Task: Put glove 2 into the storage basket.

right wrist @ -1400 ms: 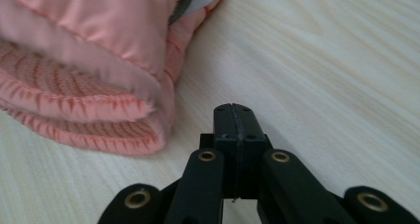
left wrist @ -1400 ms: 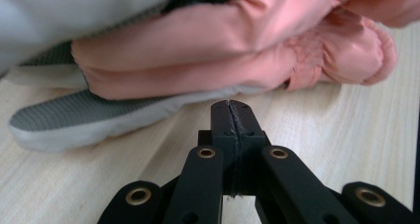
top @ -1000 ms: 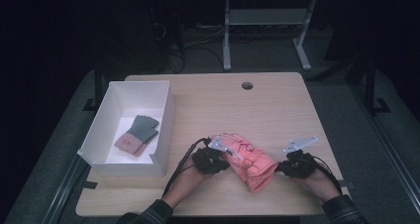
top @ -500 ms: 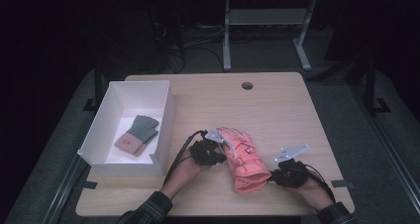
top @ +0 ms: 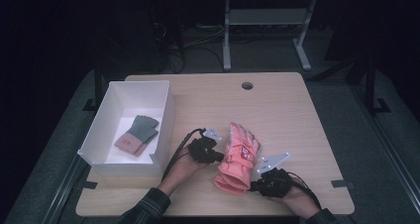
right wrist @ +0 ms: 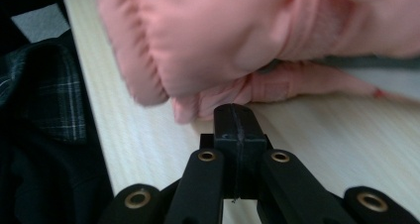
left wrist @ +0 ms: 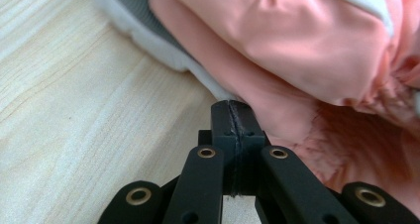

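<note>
Pink glove (top: 239,157) flat on the table (top: 297,120), nudged from both sides by clenched jaws.

Left gripper (left wrist: 232,116) pressed to its edge, right gripper (right wrist: 235,119) just short of the cuff, probably to turn it toward the white box (top: 166,116); nothing grasped. Glove's underside hidden, badge unreadable.

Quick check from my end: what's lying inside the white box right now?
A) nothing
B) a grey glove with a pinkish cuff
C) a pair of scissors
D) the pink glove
B: in the high view the grey glove lies in the white box, while the pink glove lies on the table between the two grippers.
</note>
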Motion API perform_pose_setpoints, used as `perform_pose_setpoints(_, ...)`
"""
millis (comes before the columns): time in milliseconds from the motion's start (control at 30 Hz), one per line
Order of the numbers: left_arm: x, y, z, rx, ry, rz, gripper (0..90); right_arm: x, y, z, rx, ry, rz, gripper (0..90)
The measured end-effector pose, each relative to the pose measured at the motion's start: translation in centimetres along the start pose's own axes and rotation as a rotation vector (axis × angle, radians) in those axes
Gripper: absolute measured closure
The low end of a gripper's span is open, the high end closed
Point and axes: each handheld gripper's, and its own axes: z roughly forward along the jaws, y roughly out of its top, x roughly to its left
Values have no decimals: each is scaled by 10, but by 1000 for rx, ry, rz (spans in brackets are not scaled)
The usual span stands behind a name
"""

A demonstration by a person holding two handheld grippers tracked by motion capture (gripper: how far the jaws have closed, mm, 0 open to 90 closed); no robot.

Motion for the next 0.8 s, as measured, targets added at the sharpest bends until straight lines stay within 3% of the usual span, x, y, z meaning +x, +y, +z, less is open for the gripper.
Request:
perform_pose_setpoints(267,-2,0,0,8,5,-3,898,12,9,10,-3,34,-40,900)
perform_pose_setpoints(333,0,-1,-2,3,12,0,897,9,8,5,-10,17,-34,892)
perform_pose_setpoints(400,0,-2,-6,-3,26,-23,897,4,6,-3,-16,6,-5,887)
perform_pose_setpoints(567,3,-9,-22,-6,44,-34,897,-10,-1,-30,-81,-57,46,900)
perform_pose_setpoints(700,1,-16,-32,-10,52,-57,896,-16,5,-46,-144,-99,22,900)
perform_pose_setpoints(800,1,-19,-35,-17,50,-70,896,-18,15,-50,-201,-129,32,900)
